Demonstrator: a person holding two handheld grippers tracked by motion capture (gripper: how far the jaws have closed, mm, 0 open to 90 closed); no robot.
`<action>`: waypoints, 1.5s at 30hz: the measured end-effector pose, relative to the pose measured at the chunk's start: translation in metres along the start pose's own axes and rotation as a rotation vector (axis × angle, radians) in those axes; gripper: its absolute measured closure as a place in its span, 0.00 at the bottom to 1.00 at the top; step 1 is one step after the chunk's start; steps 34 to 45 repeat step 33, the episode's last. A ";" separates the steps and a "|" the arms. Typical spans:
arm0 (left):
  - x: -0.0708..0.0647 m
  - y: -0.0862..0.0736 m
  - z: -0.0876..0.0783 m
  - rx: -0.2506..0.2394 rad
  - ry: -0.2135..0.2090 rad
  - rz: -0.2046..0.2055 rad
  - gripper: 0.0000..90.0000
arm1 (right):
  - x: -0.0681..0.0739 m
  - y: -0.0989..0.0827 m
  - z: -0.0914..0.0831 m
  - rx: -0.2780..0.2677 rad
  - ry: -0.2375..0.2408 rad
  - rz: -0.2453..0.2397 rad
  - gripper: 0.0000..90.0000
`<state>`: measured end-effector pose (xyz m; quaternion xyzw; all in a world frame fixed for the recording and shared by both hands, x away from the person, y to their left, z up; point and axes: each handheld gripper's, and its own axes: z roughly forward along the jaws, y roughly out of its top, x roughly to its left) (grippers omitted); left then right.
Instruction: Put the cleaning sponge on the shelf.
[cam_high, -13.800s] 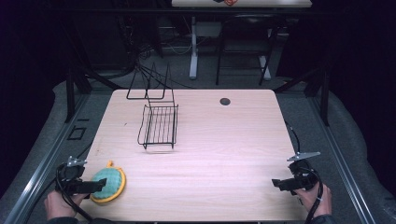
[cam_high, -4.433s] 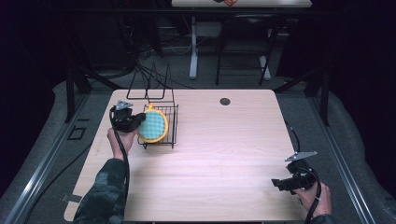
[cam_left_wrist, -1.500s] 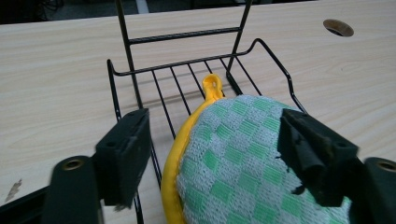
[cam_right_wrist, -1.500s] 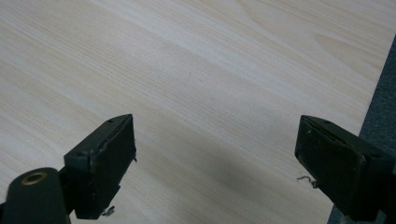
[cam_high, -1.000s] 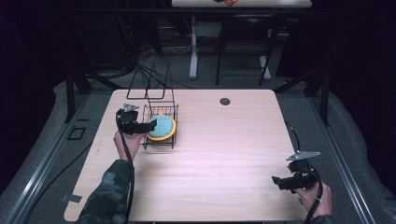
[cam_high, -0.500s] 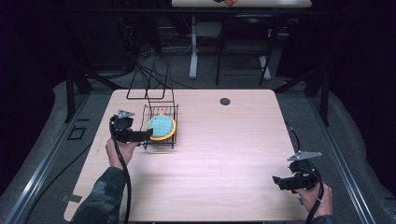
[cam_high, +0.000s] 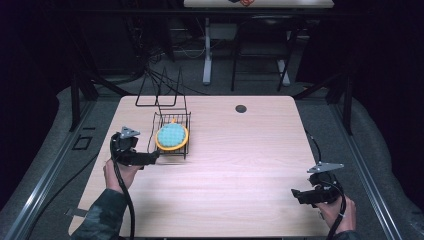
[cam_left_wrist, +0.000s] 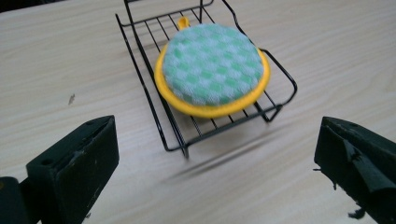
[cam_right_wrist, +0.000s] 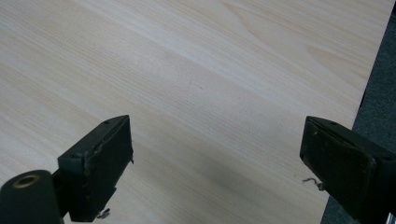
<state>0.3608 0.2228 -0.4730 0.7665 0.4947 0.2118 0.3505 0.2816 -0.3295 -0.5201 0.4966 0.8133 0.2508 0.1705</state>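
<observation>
A round pad (cam_high: 172, 136), green-checked with a yellow rim, lies flat in a black wire rack (cam_high: 186, 131) on the left of the wooden table. In the left gripper view the pad (cam_left_wrist: 212, 70) sits in the rack (cam_left_wrist: 161, 126) just ahead of the jaws. My left gripper (cam_high: 154, 157) is beside the rack's near left corner, apart from it. Its jaws (cam_left_wrist: 217, 142) have just been opening and stand wide with nothing between them. My right gripper (cam_high: 295, 194) rests low near the front right corner, open (cam_right_wrist: 215, 149) over bare wood.
A second, taller wire frame (cam_high: 159, 92) stands behind the rack at the table's back left. A small black round hole (cam_high: 241, 108) sits near the back edge. The table's right edge (cam_right_wrist: 369, 88) runs close to my right gripper.
My left gripper has pulled back from the rack toward the near left and risen a little, leaving the pad lying in the rack. The right gripper has stayed still.
</observation>
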 end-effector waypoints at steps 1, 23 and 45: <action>-0.002 -0.003 -0.002 0.009 0.002 0.007 0.00 | 0.000 0.000 0.000 -0.003 -0.005 0.000 0.10; 0.001 -0.073 -0.009 0.094 0.038 -0.037 0.00 | -0.004 -0.001 0.010 0.042 0.007 -0.001 0.11; 0.004 -0.074 -0.001 0.110 0.014 -0.016 0.00 | -0.006 -0.002 0.013 0.065 0.009 -0.002 0.12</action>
